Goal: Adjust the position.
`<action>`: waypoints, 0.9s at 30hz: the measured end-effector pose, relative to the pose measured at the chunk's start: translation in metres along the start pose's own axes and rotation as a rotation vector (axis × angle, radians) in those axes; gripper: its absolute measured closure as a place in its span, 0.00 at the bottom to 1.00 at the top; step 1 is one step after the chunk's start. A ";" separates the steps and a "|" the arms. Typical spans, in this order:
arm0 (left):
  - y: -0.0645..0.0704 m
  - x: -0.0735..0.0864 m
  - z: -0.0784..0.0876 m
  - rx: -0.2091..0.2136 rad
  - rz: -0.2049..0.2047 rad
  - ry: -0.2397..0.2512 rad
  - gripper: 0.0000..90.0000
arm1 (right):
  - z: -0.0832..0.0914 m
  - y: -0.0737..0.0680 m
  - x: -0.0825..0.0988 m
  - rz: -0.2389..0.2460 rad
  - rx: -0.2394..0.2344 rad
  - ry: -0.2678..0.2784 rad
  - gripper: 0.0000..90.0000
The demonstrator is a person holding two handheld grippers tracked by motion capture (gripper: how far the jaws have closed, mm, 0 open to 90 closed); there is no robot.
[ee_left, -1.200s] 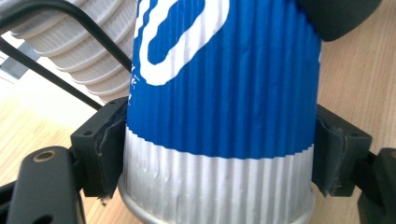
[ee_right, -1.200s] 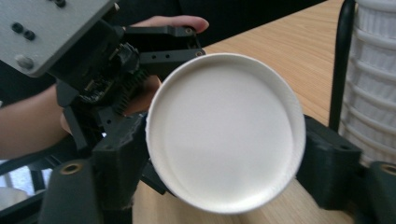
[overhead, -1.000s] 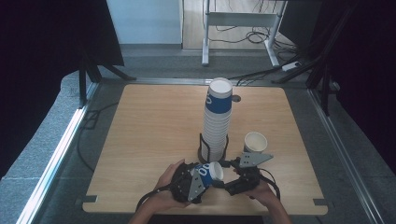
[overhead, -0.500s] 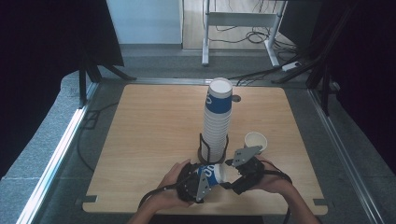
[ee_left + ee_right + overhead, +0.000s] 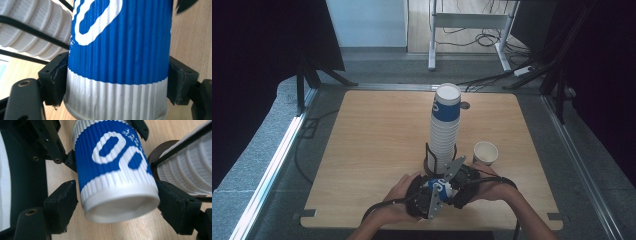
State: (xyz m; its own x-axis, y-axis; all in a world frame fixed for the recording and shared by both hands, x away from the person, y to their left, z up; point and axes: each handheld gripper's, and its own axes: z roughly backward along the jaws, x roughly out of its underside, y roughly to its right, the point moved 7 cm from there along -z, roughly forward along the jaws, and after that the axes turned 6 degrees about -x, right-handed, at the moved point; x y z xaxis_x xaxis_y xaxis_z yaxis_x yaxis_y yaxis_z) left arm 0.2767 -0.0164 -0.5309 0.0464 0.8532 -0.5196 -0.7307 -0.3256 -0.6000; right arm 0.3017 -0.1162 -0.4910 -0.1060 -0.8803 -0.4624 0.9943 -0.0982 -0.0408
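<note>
Low centre of the high view: both hands meet over the near edge of the wooden tabletop (image 5: 362, 150), a pale board with a light grain and rounded corners.

Left tongs (image 5: 117, 82) — clenched on a paper cup (image 5: 120, 50). Both black, blocky pads press flat against the cup's ribbed wall near its base rim, one at each side of the left gripper view. The cup is corrugated paper, with fine vertical ribs, a blue band carrying a white looped mark, and a white band below it. In the high view it lies roughly on its side between the two hands, just above the tabletop.

Right tongs (image 5: 117, 205) — released, the jaws having just been opening. The cup's open, rolled rim sits between them in the lower middle of the right gripper view; the left pad stands clear of the wall, while at the right pad a gap cannot be made out.

Behind the hands, centre of the high view: a tall tapering stack of cups (image 5: 444, 130) of the same ribbed kind, upright in a black wire holder (image 5: 428, 155). To its right stands a single open cup (image 5: 485, 152), apart from the stack.
</note>
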 end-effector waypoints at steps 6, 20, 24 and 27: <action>0.000 -0.005 0.001 -0.011 -0.041 0.001 0.21 | -0.009 0.000 -0.003 0.033 -0.020 -0.070 0.23; 0.000 -0.006 -0.001 -0.016 -0.012 0.004 0.18 | -0.014 0.000 -0.001 0.051 -0.035 -0.067 0.29; -0.006 -0.008 0.003 -0.010 0.045 0.041 0.05 | -0.011 0.001 -0.002 0.030 -0.016 -0.015 0.29; -0.010 -0.008 0.009 -0.005 0.087 0.073 0.02 | -0.007 0.001 -0.002 0.029 -0.022 0.035 0.29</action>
State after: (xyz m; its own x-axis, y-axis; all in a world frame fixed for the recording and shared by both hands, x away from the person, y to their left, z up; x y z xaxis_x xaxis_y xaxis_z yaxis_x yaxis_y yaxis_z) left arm 0.2780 -0.0166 -0.5152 0.0326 0.7896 -0.6127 -0.7308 -0.3993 -0.5535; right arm 0.3030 -0.1111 -0.4961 -0.0766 -0.8660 -0.4941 0.9970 -0.0620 -0.0459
